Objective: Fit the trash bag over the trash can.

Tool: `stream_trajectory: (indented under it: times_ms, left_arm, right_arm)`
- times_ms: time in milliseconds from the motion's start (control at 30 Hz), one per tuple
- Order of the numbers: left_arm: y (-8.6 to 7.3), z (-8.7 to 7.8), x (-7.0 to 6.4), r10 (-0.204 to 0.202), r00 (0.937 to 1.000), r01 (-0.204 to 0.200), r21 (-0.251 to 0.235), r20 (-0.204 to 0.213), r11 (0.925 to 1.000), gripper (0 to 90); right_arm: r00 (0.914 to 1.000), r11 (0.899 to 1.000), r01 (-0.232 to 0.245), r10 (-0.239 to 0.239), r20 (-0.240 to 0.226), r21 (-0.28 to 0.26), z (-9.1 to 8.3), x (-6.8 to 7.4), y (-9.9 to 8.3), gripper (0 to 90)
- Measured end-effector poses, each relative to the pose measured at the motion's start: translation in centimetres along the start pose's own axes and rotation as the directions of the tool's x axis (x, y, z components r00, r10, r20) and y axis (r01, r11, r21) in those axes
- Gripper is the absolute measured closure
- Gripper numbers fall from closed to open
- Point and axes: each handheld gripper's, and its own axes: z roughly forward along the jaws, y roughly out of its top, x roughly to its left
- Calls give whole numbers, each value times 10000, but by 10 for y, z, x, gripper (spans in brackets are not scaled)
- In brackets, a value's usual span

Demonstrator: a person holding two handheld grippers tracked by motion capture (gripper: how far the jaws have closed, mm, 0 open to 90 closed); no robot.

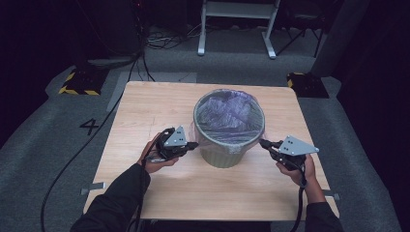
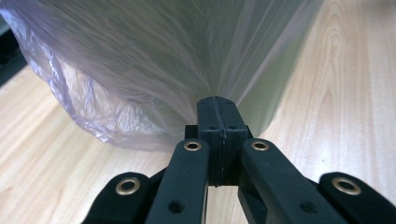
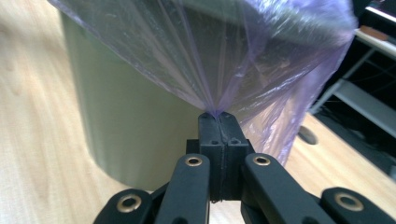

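Observation:
A pale green waste bin (image 1: 223, 155) stands in the middle of the wooden table (image 1: 145, 111), lined with a thin purple plastic bag (image 1: 228, 115) whose edge folds over the rim. My left gripper (image 1: 195, 145) is at the bin's left side, shut on the bag's overhanging skirt (image 2: 140, 70); the film fans out taut from its closed tips (image 2: 216, 101). My right gripper (image 1: 263, 143) is at the bin's right side, shut on the bag (image 3: 210, 51) too, the plastic gathered into a pinch at its tips (image 3: 217, 115) in front of the bin wall (image 3: 130, 135).
Bare table surface lies in front of the bin and to both sides. Beyond the table are grey carpet, a white frame's legs (image 1: 202, 29), yellow-and-black striped bases (image 1: 77, 84) and cables (image 1: 77, 154) on the floor.

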Motion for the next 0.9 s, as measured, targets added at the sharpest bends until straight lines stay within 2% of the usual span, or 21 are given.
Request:
stream_trajectory:
  times_ms: [33, 100, 267, 367, 400, 500, 533, 567, 633, 767, 833, 900]
  left_arm:
    - [-1, 2, -1, 106, 9999, -106, 149, -12, 9998, 900]
    - [-3, 5, -2, 167, 9998, -169, 324, 49, 9993, 900]
    - [-11, 12, -2, 52, 9999, -61, 584, 159, 9983, 900]
    - [-17, 14, -1, -73, 10000, 72, 741, 10, 9972, 900]
    - [-18, 13, 0, -89, 9998, 102, 673, -192, 9977, 900]
    - [-17, 1, -2, -161, 9984, 159, -38, -546, 9999, 896]
    - [-15, -4, -4, -253, 9949, 229, -257, -980, 9994, 786]
    - [-14, -8, -5, -330, 9926, 284, -405, -1165, 9988, 667]
    - [-14, -13, -4, -484, 9922, 397, -766, -1148, 9963, 593]
    - [-11, -14, -1, -761, 9857, 622, -948, -1506, 9935, 288]
    - [-8, -14, 0, -841, 9807, 642, -1160, -1765, 9912, 205]
    - [-6, -15, 0, -836, 9757, 532, -1512, -2025, 9871, 163]
  right_arm:
    - [9999, 10000, -84, 84, -81, 13, 1, 1, -3, 900]
    - [10000, 9995, -51, 50, 41, 319, 6, 2, -8, 900]
    - [9990, 9972, -346, 364, -257, 663, 17, 3, -20, 900]
    - [9977, 9964, -440, 476, -483, 723, 21, 3, -21, 900]
    - [9972, 9954, -440, 489, -558, 852, 23, 3, -21, 900]
    - [9973, 9956, -411, 461, -580, 845, 23, 5, -21, 888]
    - [9972, 9962, -409, 455, -586, 774, 22, 5, -20, 887]
    - [9972, 9970, -424, 461, -580, 648, 21, 5, -19, 884]
    - [9971, 9973, -497, 526, -543, 538, 19, 5, -19, 874]
    - [9974, 9981, -528, 543, -464, 323, 16, 5, -16, 850]
    - [9978, 9985, -402, 421, -503, 379, 16, 6, -15, 836]
    - [9986, 9986, -240, 262, -454, 464, 17, 7, -13, 826]
